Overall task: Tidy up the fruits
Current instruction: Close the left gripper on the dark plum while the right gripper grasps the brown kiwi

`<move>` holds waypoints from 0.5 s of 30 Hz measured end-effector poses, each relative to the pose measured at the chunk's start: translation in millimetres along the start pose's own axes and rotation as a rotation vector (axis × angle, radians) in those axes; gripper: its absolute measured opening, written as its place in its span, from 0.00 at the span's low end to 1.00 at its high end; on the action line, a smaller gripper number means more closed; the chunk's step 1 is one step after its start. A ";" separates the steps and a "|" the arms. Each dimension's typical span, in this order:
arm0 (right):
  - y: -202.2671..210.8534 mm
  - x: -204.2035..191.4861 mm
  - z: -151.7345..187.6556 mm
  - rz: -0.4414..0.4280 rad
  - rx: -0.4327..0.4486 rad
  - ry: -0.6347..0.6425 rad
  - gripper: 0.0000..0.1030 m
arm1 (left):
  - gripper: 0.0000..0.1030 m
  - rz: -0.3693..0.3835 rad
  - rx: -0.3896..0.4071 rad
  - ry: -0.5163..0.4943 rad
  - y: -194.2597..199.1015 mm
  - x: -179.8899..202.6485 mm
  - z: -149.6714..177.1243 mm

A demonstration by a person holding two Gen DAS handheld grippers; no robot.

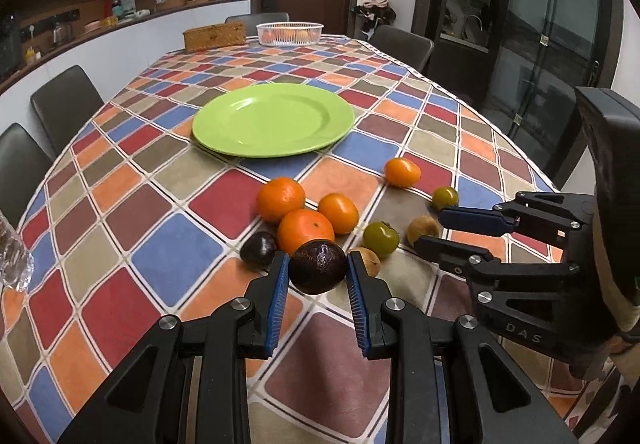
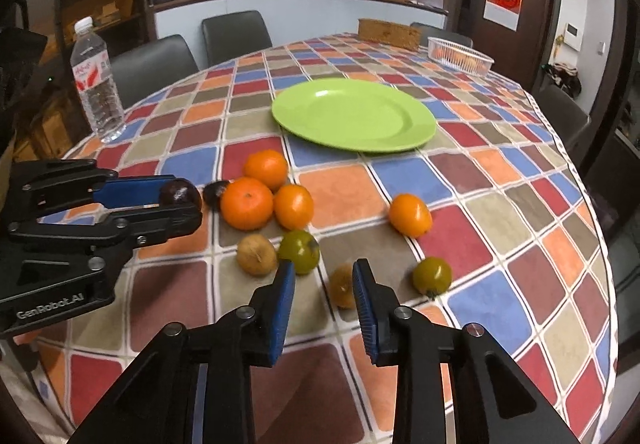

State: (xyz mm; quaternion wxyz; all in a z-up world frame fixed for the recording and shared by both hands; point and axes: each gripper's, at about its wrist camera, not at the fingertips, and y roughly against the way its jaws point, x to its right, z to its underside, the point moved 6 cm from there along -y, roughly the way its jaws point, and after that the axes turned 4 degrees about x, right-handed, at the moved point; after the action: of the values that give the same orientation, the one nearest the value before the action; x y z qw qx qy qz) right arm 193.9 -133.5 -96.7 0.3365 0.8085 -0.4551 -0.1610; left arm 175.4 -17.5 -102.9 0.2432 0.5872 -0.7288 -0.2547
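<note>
While the left gripper (image 1: 318,272) clamps a dark fruit (image 1: 318,266) between both pads, 3 oranges (image 1: 305,230) just beyond it, green plate (image 1: 273,119) farther ahead, right gripper (image 2: 324,284) open, brown fruit (image 2: 342,286) between its tips.

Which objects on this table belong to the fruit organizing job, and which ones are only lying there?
Belonging to the job:
- dark purple round fruit between the left gripper pads
- orange round citrus fruits
- green round fruits
- brown fuzzy fruits
- green round plate

Only lying there:
- clear plastic water bottle
- white wire basket
- woven brown box
</note>
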 end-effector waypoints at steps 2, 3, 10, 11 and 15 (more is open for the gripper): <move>-2.5 4.3 3.3 0.012 -0.010 -0.005 0.30 | 0.28 0.005 -0.006 0.000 -2.6 2.2 0.3; -2.9 6.1 3.0 0.015 -0.011 -0.009 0.30 | 0.28 0.006 -0.008 -0.001 -3.5 2.8 0.4; -11.3 15.8 5.5 0.022 -0.027 -0.034 0.42 | 0.28 0.006 -0.017 -0.002 -10.3 4.2 -1.6; -12.8 16.1 6.0 0.018 -0.031 -0.036 0.42 | 0.28 0.005 -0.017 -0.002 -10.9 3.9 -1.8; -18.5 17.1 8.5 0.016 -0.047 -0.036 0.42 | 0.28 0.001 -0.022 -0.005 -14.5 3.6 -3.0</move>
State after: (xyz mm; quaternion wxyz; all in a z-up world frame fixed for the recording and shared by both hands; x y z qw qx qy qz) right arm 209.8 -144.6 -114.8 0.3483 0.7937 -0.4636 -0.1836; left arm 187.3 -23.8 -110.0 0.2481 0.5834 -0.7270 -0.2639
